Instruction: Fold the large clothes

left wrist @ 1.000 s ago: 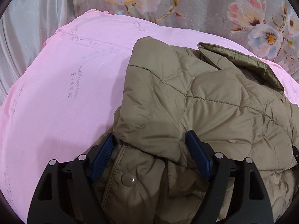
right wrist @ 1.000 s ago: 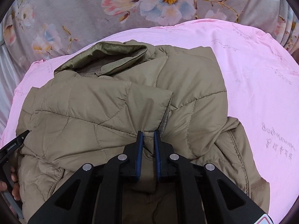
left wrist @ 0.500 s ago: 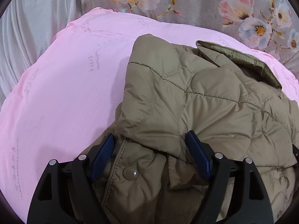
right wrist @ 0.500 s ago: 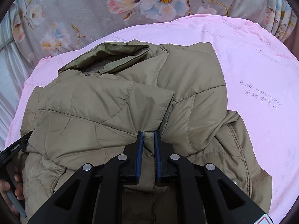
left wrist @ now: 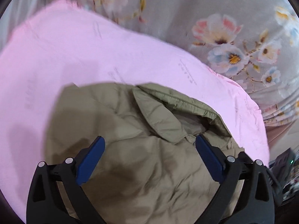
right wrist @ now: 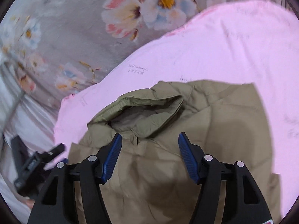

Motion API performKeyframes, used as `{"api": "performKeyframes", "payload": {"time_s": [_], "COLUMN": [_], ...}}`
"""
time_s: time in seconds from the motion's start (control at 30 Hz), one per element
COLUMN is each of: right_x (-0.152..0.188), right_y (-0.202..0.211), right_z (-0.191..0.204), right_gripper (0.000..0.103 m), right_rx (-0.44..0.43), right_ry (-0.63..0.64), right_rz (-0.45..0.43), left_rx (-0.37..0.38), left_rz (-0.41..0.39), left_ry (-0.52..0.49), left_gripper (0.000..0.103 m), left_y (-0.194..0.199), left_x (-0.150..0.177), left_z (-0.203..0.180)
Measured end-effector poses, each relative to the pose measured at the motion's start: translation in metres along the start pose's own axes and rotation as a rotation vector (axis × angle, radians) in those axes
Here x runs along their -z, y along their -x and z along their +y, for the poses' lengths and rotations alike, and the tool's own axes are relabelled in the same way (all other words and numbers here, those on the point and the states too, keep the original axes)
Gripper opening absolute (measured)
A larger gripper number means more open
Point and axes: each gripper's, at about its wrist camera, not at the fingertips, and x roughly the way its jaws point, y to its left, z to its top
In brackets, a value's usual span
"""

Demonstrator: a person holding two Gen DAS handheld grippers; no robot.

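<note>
Coat: we see it lying folded on the pink sheet, collar up top.
Left gripper: we hold it wide apart over the coat, gripping nothing.
Right gripper: spread apart too, holding nothing, near the collar.

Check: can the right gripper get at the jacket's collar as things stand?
Probably yes. The right gripper is open above the jacket, and the collar lies just ahead of its fingertips with nothing over it. The left gripper is open too, off to the side.
</note>
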Motion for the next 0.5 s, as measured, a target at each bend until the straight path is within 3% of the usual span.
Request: {"api": "performKeyframes", "payload": {"time_s": [0.1,0.13,0.17,0.2,0.23,0.3,0.4,0.5], "right_x": [-0.006,-0.008,-0.010,-0.012,-0.013,-0.016,-0.010,0.002], "right_y": [-0.027,-0.034,-0.038,-0.044,-0.049,-0.049,-0.033,-0.043], "right_z": [-0.008,-0.010,-0.011,-0.009,-0.005,0.006,0.029,0.025], "right_gripper": [0.062,0.057,0.042,0.032,0.014,0.007,0.004,0.003], "right_rx": [0.001,-0.009,-0.020,-0.034,-0.038,-0.022,0.015,0.123], "right_ry": [-0.059,-0.074,-0.079,-0.070,-0.045,0.029,0.180,0.254], "right_rz": [0.024,0.027,0.024,0.033,0.049,0.036,-0.059,-0.050], "left_rx": [0.041,0.031,0.025,0.029,0.038,0.016,-0.039,-0.110], "left_rz": [0.048,0.038,0.020,0.015,0.027,0.031,-0.057,-0.043], "left_ry": [0.087,0.089,0.079,0.057,0.022,-0.033,-0.145,-0.208], "left_gripper": [0.094,0.092,0.084,0.063,0.052,0.014,0.008,0.007], "left_y": [-0.038,-0.040,-0.042,-0.044,-0.046,-0.047,-0.032,-0.047], "left_x": [-0.005,-0.005,-0.007,-0.009,-0.011,-0.011,-0.007,0.002], "left_z": [0.006,0.006,0.003,-0.001,-0.007,-0.014,-0.019,-0.013]}}
